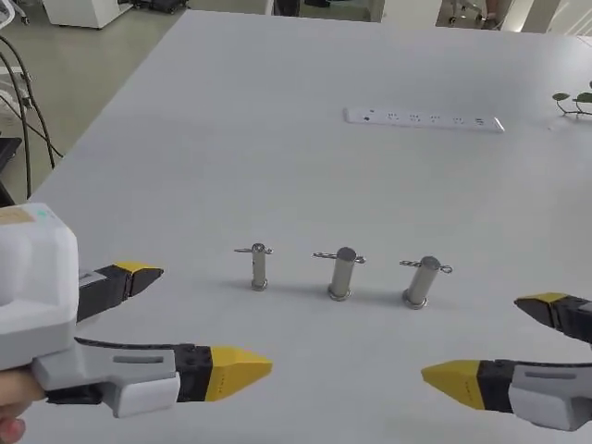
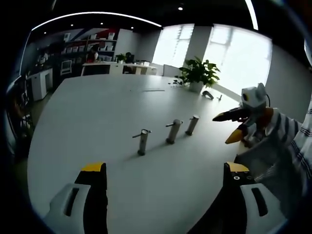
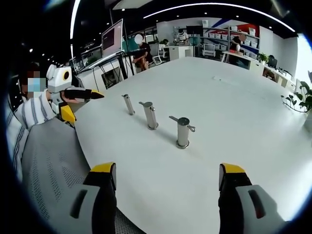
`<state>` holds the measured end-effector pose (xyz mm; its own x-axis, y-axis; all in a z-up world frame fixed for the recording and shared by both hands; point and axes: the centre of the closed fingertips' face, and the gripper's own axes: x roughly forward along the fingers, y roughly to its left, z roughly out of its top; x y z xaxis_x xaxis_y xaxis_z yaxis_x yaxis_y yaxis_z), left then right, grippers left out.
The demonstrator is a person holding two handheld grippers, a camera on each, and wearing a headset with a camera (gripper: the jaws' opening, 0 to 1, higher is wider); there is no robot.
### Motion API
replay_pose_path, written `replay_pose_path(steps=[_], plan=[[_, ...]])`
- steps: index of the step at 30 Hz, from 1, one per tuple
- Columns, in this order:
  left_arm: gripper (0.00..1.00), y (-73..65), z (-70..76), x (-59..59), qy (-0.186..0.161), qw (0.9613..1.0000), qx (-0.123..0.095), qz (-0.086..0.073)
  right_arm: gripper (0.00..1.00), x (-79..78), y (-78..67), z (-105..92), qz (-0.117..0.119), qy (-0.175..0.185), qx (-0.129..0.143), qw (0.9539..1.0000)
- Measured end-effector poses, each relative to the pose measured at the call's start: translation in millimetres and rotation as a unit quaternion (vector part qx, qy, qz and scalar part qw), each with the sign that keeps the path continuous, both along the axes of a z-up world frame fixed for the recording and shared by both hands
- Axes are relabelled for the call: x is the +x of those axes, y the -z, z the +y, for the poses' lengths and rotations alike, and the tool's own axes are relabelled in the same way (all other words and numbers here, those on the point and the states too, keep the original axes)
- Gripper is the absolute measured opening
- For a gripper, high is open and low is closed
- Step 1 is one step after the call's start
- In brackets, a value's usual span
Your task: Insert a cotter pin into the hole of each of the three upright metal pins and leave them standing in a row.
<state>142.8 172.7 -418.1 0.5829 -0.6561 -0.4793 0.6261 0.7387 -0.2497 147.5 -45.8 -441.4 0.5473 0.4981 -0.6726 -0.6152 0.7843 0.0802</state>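
Three metal pins (image 1: pixel 339 273) stand in the open before your wide-open, empty left gripper (image 1: pixel 216 319) and right gripper (image 1: pixel 469 337) (power strip (image 1: pixel 424 119) toward the table's (image 1: pixel 185 139) far edge).

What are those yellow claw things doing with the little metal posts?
A person holds a hand-held gripper in each hand over a white table. Three pins stand upright in a row, and each has a cotter pin through its top. The left hand-held gripper and the right hand-held gripper are both open, hold nothing, and sit on the near side, apart from the pins.
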Motion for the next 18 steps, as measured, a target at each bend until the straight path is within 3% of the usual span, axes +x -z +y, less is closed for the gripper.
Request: replay_pose_path(steps=[18], plan=[[0.97,0.1,5.4,1.8,-0.002,1.0000,0.001,-0.001,0.82,-0.2,7.5,-2.6,0.010,0.000,-0.015,0.9998]])
